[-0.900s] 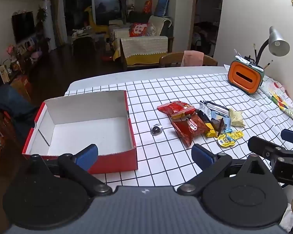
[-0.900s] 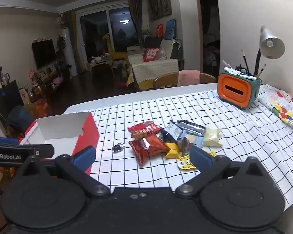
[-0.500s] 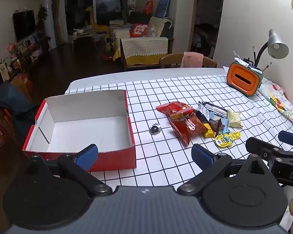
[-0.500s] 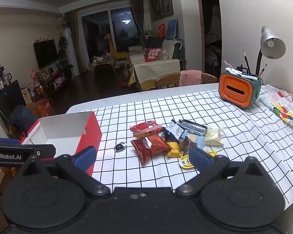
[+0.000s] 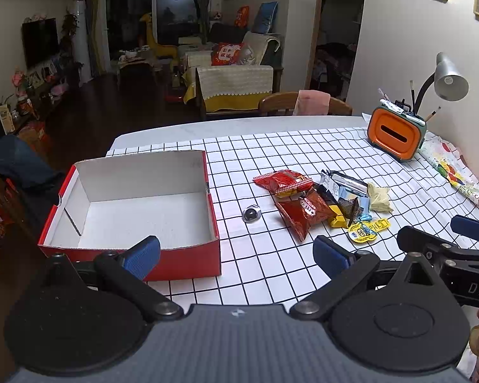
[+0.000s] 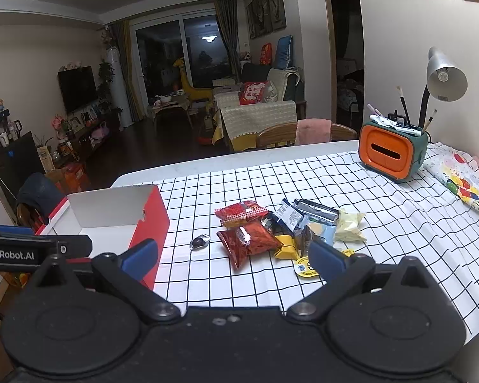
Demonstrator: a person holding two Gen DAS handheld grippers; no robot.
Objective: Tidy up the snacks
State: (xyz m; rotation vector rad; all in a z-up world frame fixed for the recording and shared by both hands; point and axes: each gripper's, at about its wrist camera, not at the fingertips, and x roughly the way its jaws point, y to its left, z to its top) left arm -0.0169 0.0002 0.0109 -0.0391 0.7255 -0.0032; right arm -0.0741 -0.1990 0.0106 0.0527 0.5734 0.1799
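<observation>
Hovering over a table (image 5: 271, 274) in a grid-patterned cloth, the left claw (image 5: 236, 253) is spread wide with nothing between its blue pads. One red box (image 5: 188, 260) sits empty at lower left of the left wrist view; one small foil-wrapped sweet (image 5: 251, 213) lies apart between it and a single heap of snacks (image 5: 322, 207) at centre right, two red packets among them. In the right wrist view, the right claw (image 6: 233, 255) gapes equally wide and empty, low in the frame before the same heap, with one orange holder (image 6: 389, 153) and one desk lamp (image 6: 445, 76) at upper right.
</observation>
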